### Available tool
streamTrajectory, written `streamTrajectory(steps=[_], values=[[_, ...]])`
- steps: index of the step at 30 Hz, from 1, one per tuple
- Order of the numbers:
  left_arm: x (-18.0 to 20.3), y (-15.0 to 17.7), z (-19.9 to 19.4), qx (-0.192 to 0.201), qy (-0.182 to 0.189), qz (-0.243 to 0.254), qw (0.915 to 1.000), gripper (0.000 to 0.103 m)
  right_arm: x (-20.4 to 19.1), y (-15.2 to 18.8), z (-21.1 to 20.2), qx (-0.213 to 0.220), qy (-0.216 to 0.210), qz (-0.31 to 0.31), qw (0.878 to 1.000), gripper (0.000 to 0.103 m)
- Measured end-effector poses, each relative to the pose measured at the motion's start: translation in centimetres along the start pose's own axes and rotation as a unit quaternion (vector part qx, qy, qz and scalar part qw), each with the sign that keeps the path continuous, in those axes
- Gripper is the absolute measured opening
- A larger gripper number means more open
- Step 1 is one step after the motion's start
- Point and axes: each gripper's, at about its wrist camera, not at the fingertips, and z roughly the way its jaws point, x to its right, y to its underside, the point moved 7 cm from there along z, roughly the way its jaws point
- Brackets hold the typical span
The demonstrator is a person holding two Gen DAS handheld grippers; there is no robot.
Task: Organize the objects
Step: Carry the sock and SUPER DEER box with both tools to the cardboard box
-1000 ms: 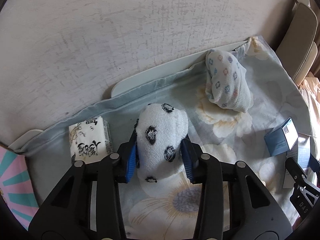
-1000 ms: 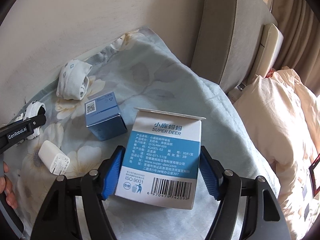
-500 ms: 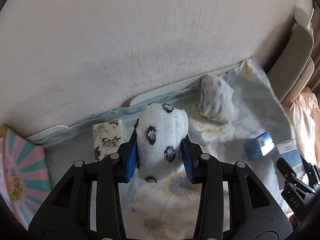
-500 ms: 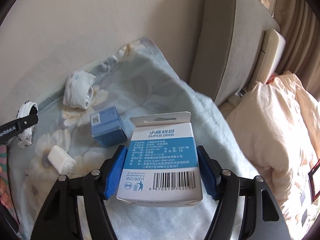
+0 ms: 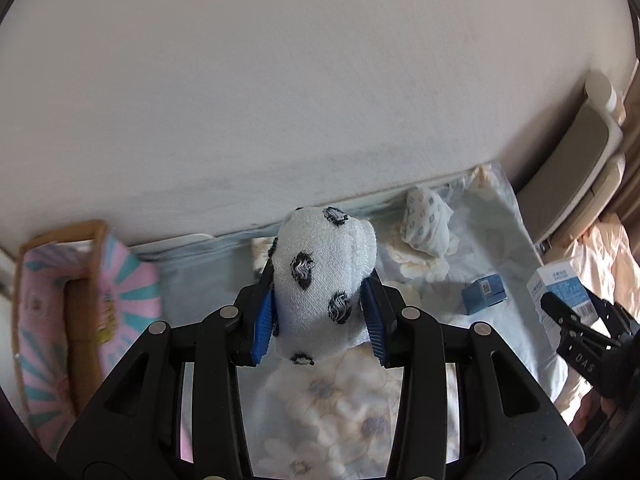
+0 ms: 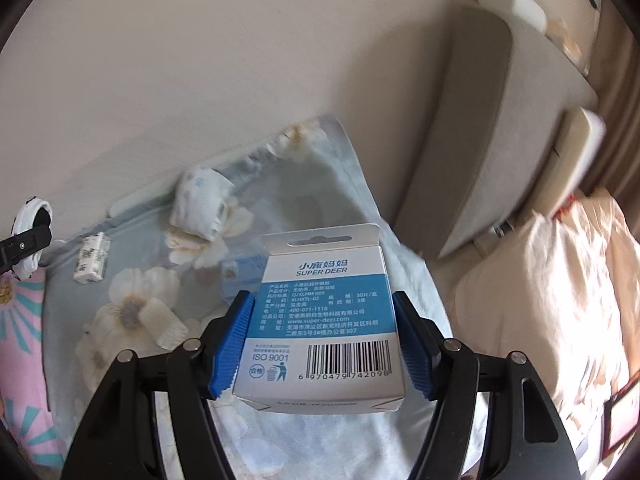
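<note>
A black-spotted white sock [image 5: 326, 280] is being clamped in the left gripper [image 5: 320, 316], raised above the floral sheet [image 5: 340, 408]. A SUPER DEER box [image 6: 320, 320] is being pinched by the right gripper [image 6: 322, 344]. Risk: the soft sock may slip loose; the box may be crushed.

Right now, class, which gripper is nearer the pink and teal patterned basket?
Left. The left gripper, shut on the black-spotted white sock, hangs beside the basket; the right gripper, holding the blue-and-white box, is farther away.

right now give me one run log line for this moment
left hand-held gripper: shut on spotted sock | right hand-held gripper: shut on Super Deer box
</note>
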Motion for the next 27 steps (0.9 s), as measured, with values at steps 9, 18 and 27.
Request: streamTrajectory(steps=[9,18,27], values=[[-5.3,0.4,-5.7,0.030,-0.045,-0.069,0.9961,0.036,-6.4,-5.4,-3.8,0.046,-0.071,-0.091,0.992,0.064],[-13.3,4.6,-10.9,0.042,-0.126,-0.163,0.9775,0.036,-18.9,-8.8,-5.8,0.066,-0.184,-0.210,0.958,0.064],[-18.7,10.9,-13.7,0.033,-0.192,-0.254,0.9472,0.036,-32.8,-6.5,-7.6,0.055,-0.290,-0.346,0.891,0.064]])
